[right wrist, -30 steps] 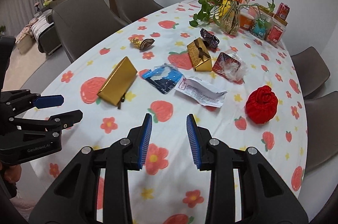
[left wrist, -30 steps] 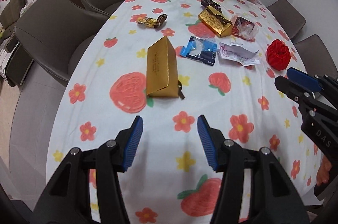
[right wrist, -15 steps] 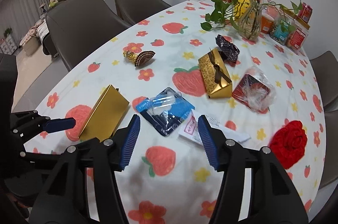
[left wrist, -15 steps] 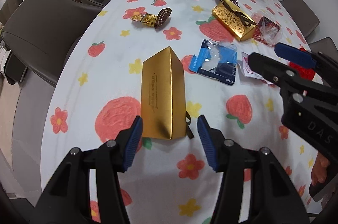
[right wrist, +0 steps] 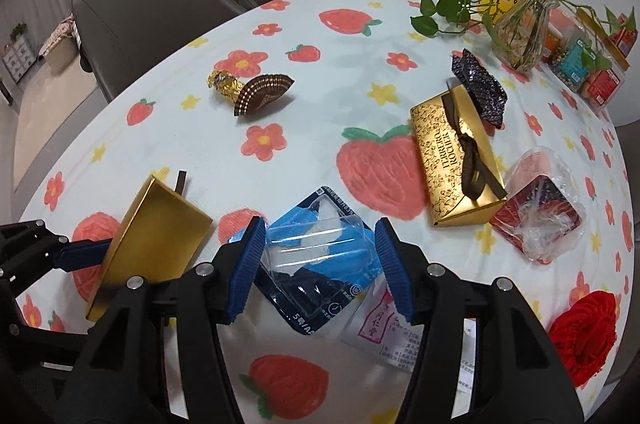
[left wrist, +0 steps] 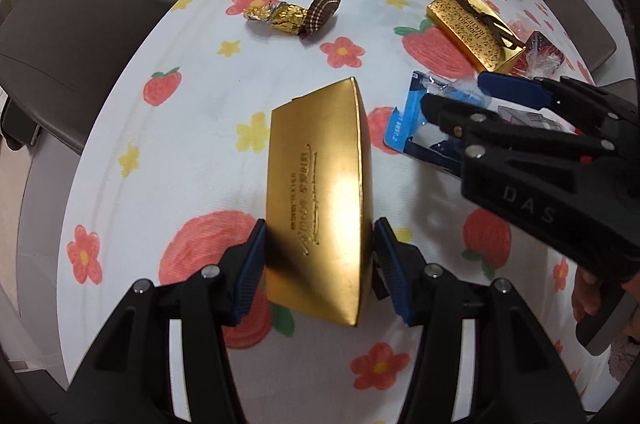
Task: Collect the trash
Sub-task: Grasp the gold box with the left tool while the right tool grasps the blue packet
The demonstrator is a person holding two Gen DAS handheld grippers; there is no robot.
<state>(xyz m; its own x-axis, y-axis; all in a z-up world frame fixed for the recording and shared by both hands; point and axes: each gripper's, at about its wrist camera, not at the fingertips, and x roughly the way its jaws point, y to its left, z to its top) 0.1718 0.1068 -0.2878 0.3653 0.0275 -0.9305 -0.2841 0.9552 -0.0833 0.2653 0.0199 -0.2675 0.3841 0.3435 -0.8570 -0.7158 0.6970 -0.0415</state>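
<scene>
Between the left gripper's (left wrist: 318,266) blue pads sat the near end of a plain gold box (left wrist: 320,192), lying flat on the table (left wrist: 192,128), long axis running straight away from the camera toward the far end of the table. The jaws stood about halfway apart, each pad right at a side of the box; I couldn't tell if they were actually pressing on it. That gripper was pointing steeply down.

Same story on the right: the right gripper (right wrist: 320,266) was tipped down over a blue and clear plastic blister pack (right wrist: 320,252), which lay flat and skewed, one corner pointing away. Its jaws were roughly half spread with the pack between them, but no clear squeeze visible. A white printed receipt (right wrist: 396,336) poked out from under the pack. A bit of a hand (left wrist: 588,296) showed behind the right gripper's body.

Further out, the white tablecloth with strawberries and flowers covered the whole table. On it were a gold ribbon-tied chocolate box (right wrist: 456,160), a dark patterned wrapper (right wrist: 478,88) just behind it, a red tray in crinkled clear film (right wrist: 538,212), a gold foil wrapper with a brown paper cup (right wrist: 252,92), and a red knitted thing (right wrist: 584,332) near the edge. A glass vase with green leaves and pink blossoms (right wrist: 520,36) stood at the far end next to some snack boxes. Grey chairs (right wrist: 148,8) ringed the table, with white walls behind.
</scene>
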